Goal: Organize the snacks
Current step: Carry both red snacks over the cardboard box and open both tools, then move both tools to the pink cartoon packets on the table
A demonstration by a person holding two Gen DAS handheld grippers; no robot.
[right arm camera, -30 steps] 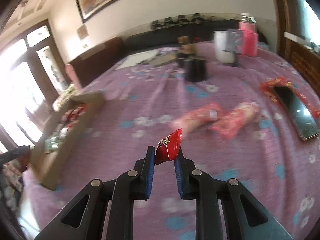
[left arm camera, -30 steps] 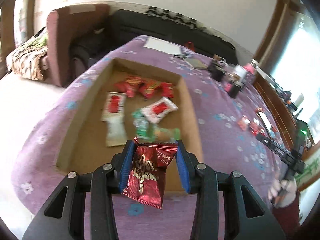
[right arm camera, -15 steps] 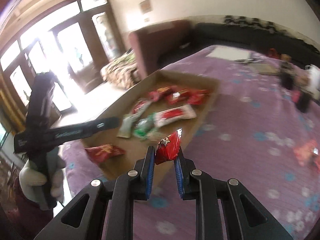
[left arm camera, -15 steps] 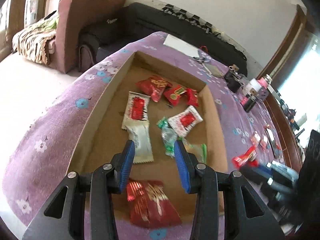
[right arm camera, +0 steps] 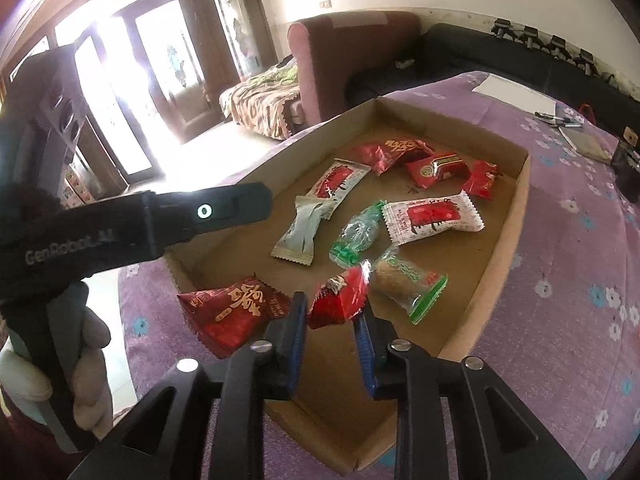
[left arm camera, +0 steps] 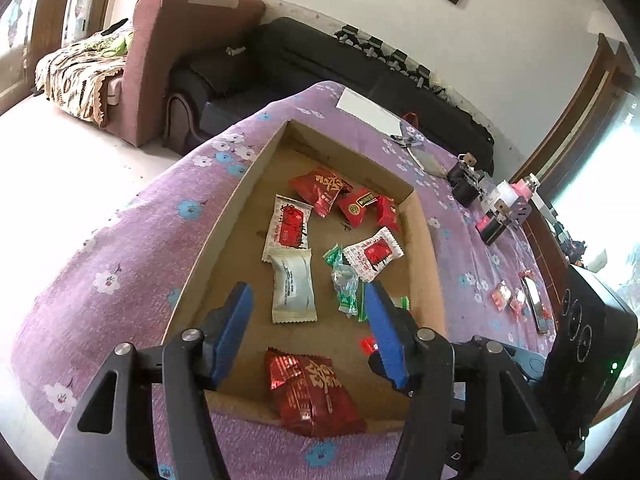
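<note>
The red candy (right arm camera: 338, 300), loosely held in the right tool (right arm camera: 331, 322) at lower centre, could be dropped outside the box (right arm camera: 504, 248); the left tool (left arm camera: 308, 320) is released.

My left gripper (left arm camera: 306, 330) hangs with blue fingers (left arm camera: 234, 328) spread wide, nothing between them; my right gripper (right arm camera: 332, 334) has its jaws partly parted, and my gloved left hand (right arm camera: 56, 364) grips its handle
</note>
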